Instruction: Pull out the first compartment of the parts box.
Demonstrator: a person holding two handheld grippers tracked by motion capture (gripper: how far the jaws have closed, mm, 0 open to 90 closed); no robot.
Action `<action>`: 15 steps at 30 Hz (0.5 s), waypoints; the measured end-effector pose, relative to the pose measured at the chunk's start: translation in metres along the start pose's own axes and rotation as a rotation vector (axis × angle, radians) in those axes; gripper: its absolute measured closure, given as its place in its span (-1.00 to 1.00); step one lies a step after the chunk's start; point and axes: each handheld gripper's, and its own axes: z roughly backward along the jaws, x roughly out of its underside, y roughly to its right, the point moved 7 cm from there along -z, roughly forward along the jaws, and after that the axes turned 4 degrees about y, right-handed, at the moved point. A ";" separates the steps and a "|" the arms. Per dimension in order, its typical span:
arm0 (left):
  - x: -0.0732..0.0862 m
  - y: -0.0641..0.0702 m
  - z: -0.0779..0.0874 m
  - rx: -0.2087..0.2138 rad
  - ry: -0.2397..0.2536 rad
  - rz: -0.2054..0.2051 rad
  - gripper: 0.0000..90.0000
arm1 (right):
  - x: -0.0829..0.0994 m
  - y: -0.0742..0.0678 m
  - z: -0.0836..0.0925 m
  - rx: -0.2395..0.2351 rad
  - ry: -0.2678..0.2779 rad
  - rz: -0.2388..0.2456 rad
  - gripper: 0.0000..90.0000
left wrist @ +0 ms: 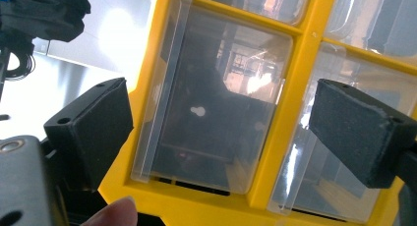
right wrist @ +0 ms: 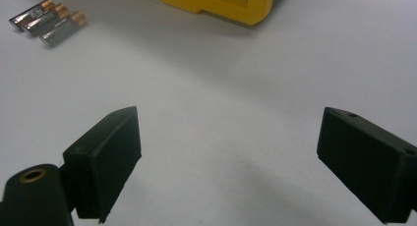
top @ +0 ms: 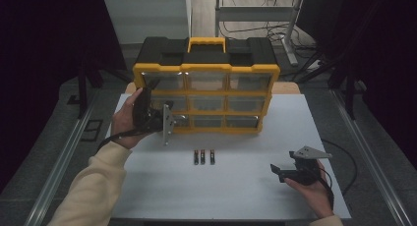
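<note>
A yellow and black organiser case [top: 206, 69] stands upright at the back of the white table [top: 246, 196], showing rows of clear drawers. My left gripper [top: 160, 107] is held up against its left column, open. In the left gripper view the open gripper [left wrist: 226, 125] has one jaw on each side of a clear drawer [left wrist: 211, 98], close to its front; I cannot tell whether they touch it. Three batteries [top: 204, 156] lie side by side in front of the case. At the table's right, my right gripper [top: 278, 171] hovers low, open and empty [right wrist: 228, 152].
The right gripper view shows the batteries [right wrist: 49, 20] at the upper left and the case's yellow bottom corner [right wrist: 231, 2] at the top. Dark floor and metal rails flank the table. A desk frame and cables stand behind the case.
</note>
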 end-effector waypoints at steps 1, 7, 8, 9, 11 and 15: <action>0.000 -0.001 -0.001 0.004 -0.004 -0.002 -0.78 | 0.000 0.000 0.000 0.000 0.000 0.000 -0.78; 0.000 -0.002 -0.004 -0.002 -0.004 -0.006 -0.78 | 0.000 0.000 0.000 -0.001 0.002 0.001 -0.78; -0.001 -0.002 -0.005 -0.002 -0.002 -0.004 -0.78 | 0.000 0.000 0.000 -0.001 0.001 0.001 -0.78; -0.001 -0.003 -0.005 0.000 -0.006 -0.003 -0.78 | 0.000 0.000 0.000 -0.001 0.001 0.001 -0.78; -0.001 -0.003 -0.006 -0.001 -0.005 -0.006 -0.77 | 0.000 0.000 0.000 0.000 -0.002 -0.003 -0.78; -0.002 -0.004 -0.010 -0.003 -0.006 -0.007 -0.77 | 0.000 -0.001 -0.001 -0.003 -0.002 -0.002 -0.78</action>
